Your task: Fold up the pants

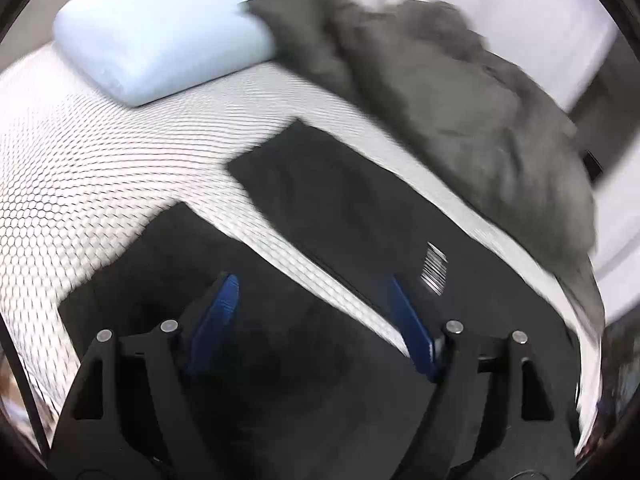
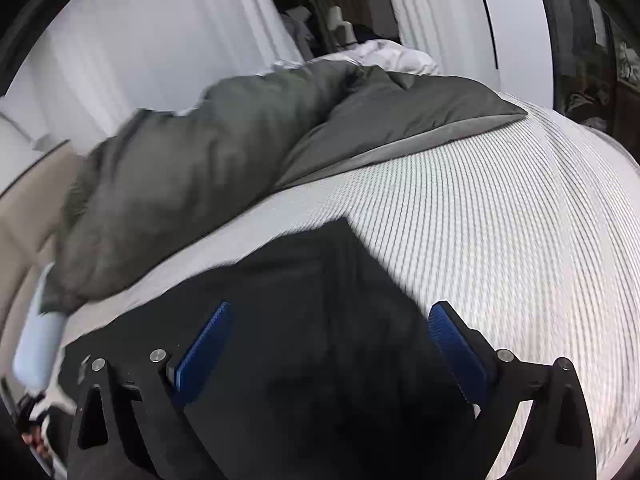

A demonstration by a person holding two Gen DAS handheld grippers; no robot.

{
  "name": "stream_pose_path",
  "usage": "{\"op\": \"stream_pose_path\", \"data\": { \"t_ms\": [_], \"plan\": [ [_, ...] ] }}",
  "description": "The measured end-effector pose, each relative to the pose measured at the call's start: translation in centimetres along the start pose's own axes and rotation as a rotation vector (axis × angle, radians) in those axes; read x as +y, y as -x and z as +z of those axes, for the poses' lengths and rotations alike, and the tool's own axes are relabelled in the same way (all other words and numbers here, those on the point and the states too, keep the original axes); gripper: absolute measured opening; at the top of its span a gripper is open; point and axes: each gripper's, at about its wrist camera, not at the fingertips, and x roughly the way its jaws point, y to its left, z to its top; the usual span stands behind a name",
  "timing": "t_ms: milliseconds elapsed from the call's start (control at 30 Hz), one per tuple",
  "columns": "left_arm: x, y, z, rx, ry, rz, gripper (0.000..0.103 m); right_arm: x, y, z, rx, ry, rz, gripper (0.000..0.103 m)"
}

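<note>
Black pants (image 1: 332,208) lie flat on the white patterned mattress (image 1: 120,168), the two legs spread apart with a strip of mattress between them. A white barcode tag (image 1: 434,268) sits on the right leg. My left gripper (image 1: 312,284) hangs open above the pants, blue pads wide apart, nothing between them. In the right wrist view the black pants (image 2: 320,288) fill the lower middle, one edge reaching toward the mattress (image 2: 500,220). My right gripper (image 2: 332,312) is open wide over the cloth, holding nothing.
A light blue pillow (image 1: 160,40) rests at the head of the bed. A crumpled dark grey duvet (image 1: 460,100) (image 2: 200,168) is heaped along the far side. White curtains (image 2: 140,40) hang behind. Bare mattress stretches to the right in the right wrist view.
</note>
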Motion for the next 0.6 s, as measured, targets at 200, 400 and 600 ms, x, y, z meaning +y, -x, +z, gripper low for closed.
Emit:
{"op": "stream_pose_path", "data": {
  "t_ms": [200,400,600],
  "plan": [
    [-9.2,2.0,-7.9,0.016,-0.320,-0.136,0.079,5.2,5.3,-9.3,0.011,0.194,0.037,0.101],
    [-14.5,0.2,-14.9,0.110,-0.482,-0.206,0.079,9.5,4.6,-14.7,0.074,0.301,0.111,0.077],
    [-19.1,0.4,-19.3,0.107,-0.625,-0.243,0.074,19.8,3.2,-19.4,0.118,0.531,0.266,0.053]
  ]
}}
